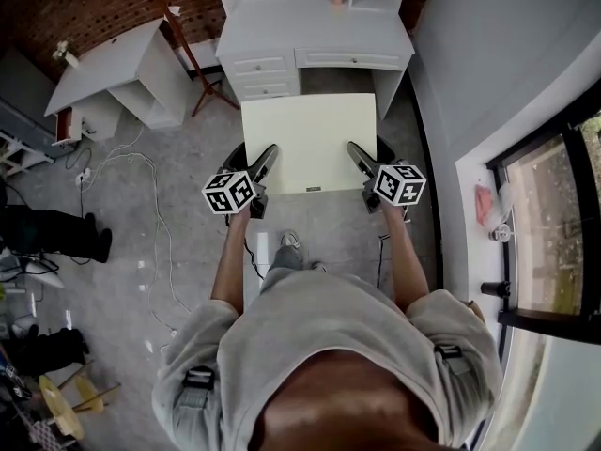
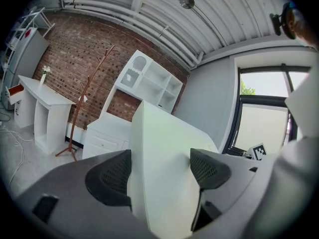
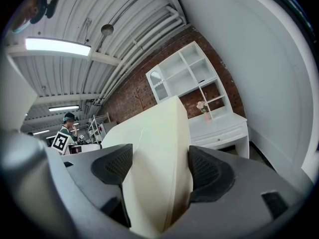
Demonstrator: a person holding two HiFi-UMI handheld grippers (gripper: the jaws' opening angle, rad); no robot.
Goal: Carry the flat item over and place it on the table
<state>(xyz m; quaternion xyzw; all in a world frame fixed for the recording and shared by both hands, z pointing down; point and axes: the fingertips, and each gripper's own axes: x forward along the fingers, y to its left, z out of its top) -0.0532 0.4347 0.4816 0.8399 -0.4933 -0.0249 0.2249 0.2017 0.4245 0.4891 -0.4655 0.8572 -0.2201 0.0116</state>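
The person holds a flat, pale yellow board [image 1: 310, 144] out in front, up off the grey floor [image 1: 178, 214]. It lies flat, like a tray. One gripper grips each side of it.

The left gripper [image 1: 264, 161] bites the board's left edge, close to the corner nearest the person. In the left gripper view, the board [image 2: 164, 133] stands between the two dark pads [image 2: 112, 176] of the left gripper [image 2: 159, 173]. Both pads press on it, one on each face. So this gripper is closed on the board.

The right gripper [image 1: 358, 158] bites the right edge, also close to the near corner. In the right gripper view, the board [image 3: 159, 128] fills the gap between the pads [image 3: 207, 171] of the right gripper [image 3: 154, 168]. The pads squeeze it from both sides. This gripper is closed on the board too.

Each gripper has a black and white cube on it. The left cube [image 1: 229, 192] and the right cube [image 1: 400, 184] sit just behind the jaws.

A white desk [image 1: 315, 36] with drawers stands right ahead. The far edge of the board is near the front of the desk. I cannot tell if they touch.

Another white table [image 1: 103, 69] stands to the left, well apart from the board. White cables [image 1: 141, 172] lie on the floor there.
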